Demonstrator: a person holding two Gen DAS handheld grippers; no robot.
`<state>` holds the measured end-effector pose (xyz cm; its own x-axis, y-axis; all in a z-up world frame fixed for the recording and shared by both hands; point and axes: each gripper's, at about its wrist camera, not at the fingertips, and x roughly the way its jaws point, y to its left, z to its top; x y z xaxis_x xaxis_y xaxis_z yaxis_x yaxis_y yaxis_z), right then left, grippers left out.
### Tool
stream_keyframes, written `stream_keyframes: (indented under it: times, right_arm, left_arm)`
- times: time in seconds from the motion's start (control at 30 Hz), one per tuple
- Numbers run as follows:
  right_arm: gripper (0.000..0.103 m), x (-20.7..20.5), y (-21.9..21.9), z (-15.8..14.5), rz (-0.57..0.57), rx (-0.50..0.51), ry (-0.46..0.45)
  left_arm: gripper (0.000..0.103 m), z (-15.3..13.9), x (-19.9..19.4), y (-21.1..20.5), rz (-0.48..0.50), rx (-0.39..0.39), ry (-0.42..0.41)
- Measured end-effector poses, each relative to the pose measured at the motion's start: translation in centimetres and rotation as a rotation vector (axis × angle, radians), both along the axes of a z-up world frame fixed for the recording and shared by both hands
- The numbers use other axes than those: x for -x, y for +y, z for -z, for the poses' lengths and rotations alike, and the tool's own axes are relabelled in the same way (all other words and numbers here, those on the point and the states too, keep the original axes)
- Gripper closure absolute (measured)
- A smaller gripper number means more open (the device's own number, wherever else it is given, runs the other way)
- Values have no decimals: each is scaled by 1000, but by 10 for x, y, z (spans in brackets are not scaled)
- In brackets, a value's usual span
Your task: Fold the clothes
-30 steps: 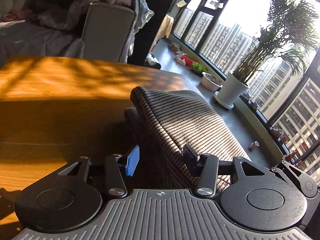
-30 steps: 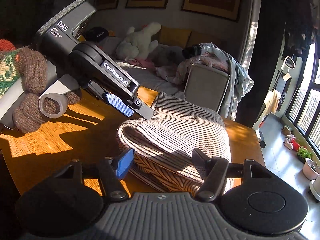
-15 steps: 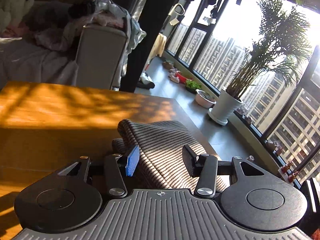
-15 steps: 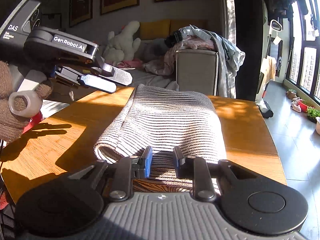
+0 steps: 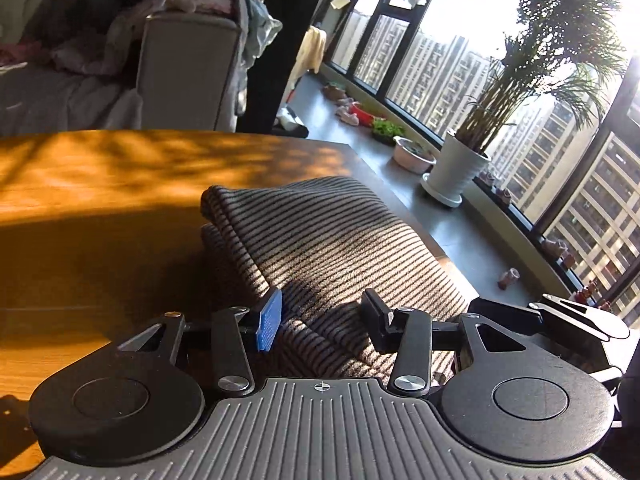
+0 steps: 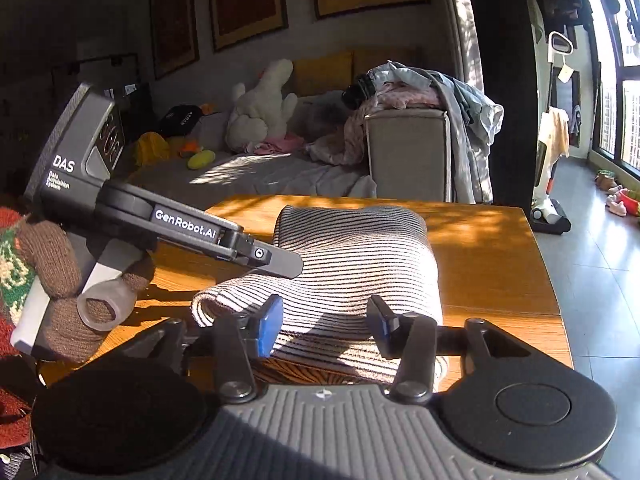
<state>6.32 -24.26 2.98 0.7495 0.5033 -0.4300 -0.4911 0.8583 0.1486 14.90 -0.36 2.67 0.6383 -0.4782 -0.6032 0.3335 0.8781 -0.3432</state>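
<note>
So the striped sweater [image 6: 352,264] is sitting folded into a thick bundle on the wooden counter [image 6: 492,264], near the edge on the window side. The right gripper [image 6: 324,322] has its fingers spread and has just been opening, with the near hem of the sweater lying between them but nothing pressing on it as far as I can see. The left gripper [image 5: 320,320] is partly spread too, hovering over the sweater's near corner, not pinching it.

What I'd worry about: that top layer is puffy and rolled, so any nudge from either gripper on the way out could drag it and undo the fold. Knit like that catches easily on the finger pads. Also the bundle looks close to the counter edge in the left view, so a sideways push might slide it partly off. And the two grippers are right beside each other, so a bump between them seems possible.
</note>
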Motion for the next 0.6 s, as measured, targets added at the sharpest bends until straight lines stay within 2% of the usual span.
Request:
stream_keyframes:
  times: [0.13, 0.33, 0.43, 0.6]
  right_arm:
    - [35, -13, -30, -6, 88, -47, 28]
    - [35, -50, -44, 13, 153, -187, 136]
    - [35, -65, -35, 29, 163, -172, 199]
    - [34, -66, -32, 29, 151, -154, 205]
  left_arm:
    - [51, 4, -2, 3, -2, 8, 1]
    - [47, 10, -2, 9, 1, 26, 6]
    - [40, 13, -3, 17, -5, 46, 27]
    - [41, 9, 2, 32, -13, 88, 33]
